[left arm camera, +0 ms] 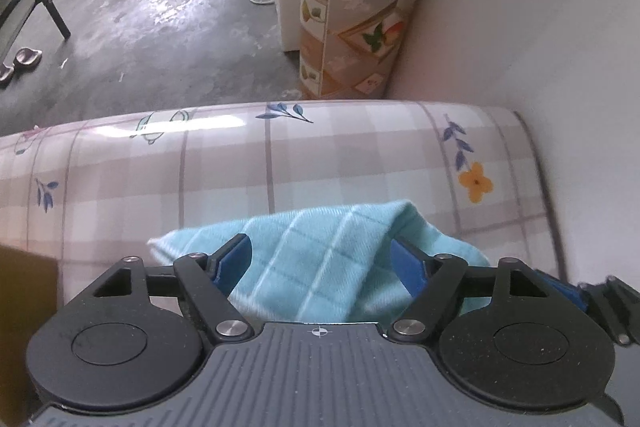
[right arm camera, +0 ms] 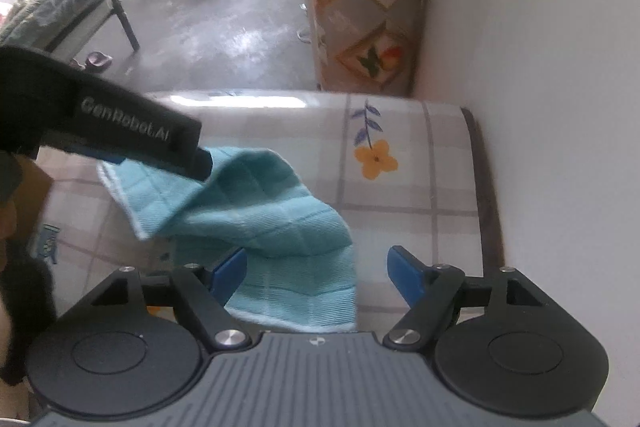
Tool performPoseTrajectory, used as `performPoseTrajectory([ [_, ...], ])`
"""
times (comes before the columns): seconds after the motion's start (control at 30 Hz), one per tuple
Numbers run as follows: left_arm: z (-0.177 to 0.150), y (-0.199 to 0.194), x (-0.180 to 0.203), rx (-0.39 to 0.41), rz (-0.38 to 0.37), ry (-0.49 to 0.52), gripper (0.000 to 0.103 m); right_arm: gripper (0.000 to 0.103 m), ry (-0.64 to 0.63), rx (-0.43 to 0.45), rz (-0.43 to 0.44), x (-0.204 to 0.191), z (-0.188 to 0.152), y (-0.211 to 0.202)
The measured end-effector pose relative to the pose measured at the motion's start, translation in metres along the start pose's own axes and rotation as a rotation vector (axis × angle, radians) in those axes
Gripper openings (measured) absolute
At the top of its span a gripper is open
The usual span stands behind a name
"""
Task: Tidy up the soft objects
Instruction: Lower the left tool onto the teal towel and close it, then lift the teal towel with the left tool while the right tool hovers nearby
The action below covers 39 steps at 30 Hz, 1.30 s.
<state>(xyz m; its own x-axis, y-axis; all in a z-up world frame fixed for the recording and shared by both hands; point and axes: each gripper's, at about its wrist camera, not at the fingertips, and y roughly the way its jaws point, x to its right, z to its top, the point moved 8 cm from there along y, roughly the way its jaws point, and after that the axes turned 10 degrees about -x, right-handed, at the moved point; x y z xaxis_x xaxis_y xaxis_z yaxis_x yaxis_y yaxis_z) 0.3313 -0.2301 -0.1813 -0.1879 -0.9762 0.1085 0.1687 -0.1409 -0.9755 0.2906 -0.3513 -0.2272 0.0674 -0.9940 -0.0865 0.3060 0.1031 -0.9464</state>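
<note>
Cloth [left arm camera: 320,267] is what we have between both claws: a light blue checked towel, crumpled on the worktop [left arm camera: 320,163], which wears a pale plaid cover printed with leaves and an orange flower [left arm camera: 475,182].

In the left wrist view our left claw [left arm camera: 322,263] has its blue fingers [left arm camera: 236,259] spread, and the cloth fills the gap between them. Its lower edge runs under the claw's body, so we cannot see where it ends. The fabric touches or overlaps both fingers, yet we cannot tell whether they press on it.

In the right wrist view our right claw [right arm camera: 318,267] stands apart too. The cloth [right arm camera: 256,211] lies against the left finger [right arm camera: 230,273], while the right finger is clear of it over the bare cover. The left claw's dark arm [right arm camera: 132,131], lettered "GenRobot.AI", reaches in from the left edge, and its tip sits at a raised fold of the cloth; the fingers there are hidden by the arm.

At the far right of the left view a dark part with blue [left arm camera: 592,295] is cut off by the frame. A brown shape [left arm camera: 24,307] at the left edge is blurred.
</note>
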Motion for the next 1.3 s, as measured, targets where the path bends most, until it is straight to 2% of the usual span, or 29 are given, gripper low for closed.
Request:
performPoseTrajectory([
  [0.03,0.003,0.005,0.001,-0.006,0.011,0.003,0.072,0.079,0.005,-0.011,0.001,0.002,0.0,0.004],
  [0.1,0.009,0.016,0.003,-0.021,0.038,0.008,0.056,0.077,0.009,-0.027,-0.001,0.004,0.0,0.011],
  [0.13,0.011,0.021,0.003,-0.029,0.051,0.009,0.052,0.074,0.009,-0.032,-0.002,0.004,0.0,0.012],
  [0.2,0.012,0.031,0.001,-0.052,0.068,-0.001,0.024,0.072,0.016,-0.03,0.005,0.003,-0.001,0.012],
  [0.23,0.011,0.034,-0.001,-0.066,0.066,-0.012,0.018,0.072,0.021,-0.024,0.009,0.004,-0.002,0.01],
  [0.3,0.009,0.037,-0.008,-0.084,0.047,-0.057,0.012,0.071,0.028,-0.009,0.016,0.004,-0.001,0.005],
  [0.47,0.005,0.025,-0.021,-0.067,-0.011,-0.123,0.007,0.068,0.063,0.019,0.04,0.005,0.0,-0.008],
  [0.57,0.004,0.012,-0.025,-0.067,-0.077,-0.166,0.006,0.068,0.086,0.049,0.054,0.008,0.003,-0.019],
  [0.73,-0.008,-0.04,-0.034,-0.034,-0.234,-0.245,0.006,0.068,0.132,0.089,0.091,0.008,-0.002,-0.046],
  [0.87,-0.035,-0.075,-0.035,-0.043,-0.312,-0.264,0.006,0.068,0.182,0.112,0.143,0.003,-0.017,-0.077],
  [1.03,-0.08,-0.091,-0.028,-0.134,-0.4,-0.274,0.006,0.068,0.239,0.083,0.183,-0.007,-0.051,-0.111],
  [1.23,-0.144,-0.099,-0.012,-0.278,-0.502,-0.283,0.006,0.068,0.224,-0.002,0.106,-0.013,-0.102,-0.148],
  [1.3,-0.165,-0.098,-0.005,-0.328,-0.511,-0.268,0.006,0.068,0.216,-0.028,0.083,-0.013,-0.116,-0.159],
])
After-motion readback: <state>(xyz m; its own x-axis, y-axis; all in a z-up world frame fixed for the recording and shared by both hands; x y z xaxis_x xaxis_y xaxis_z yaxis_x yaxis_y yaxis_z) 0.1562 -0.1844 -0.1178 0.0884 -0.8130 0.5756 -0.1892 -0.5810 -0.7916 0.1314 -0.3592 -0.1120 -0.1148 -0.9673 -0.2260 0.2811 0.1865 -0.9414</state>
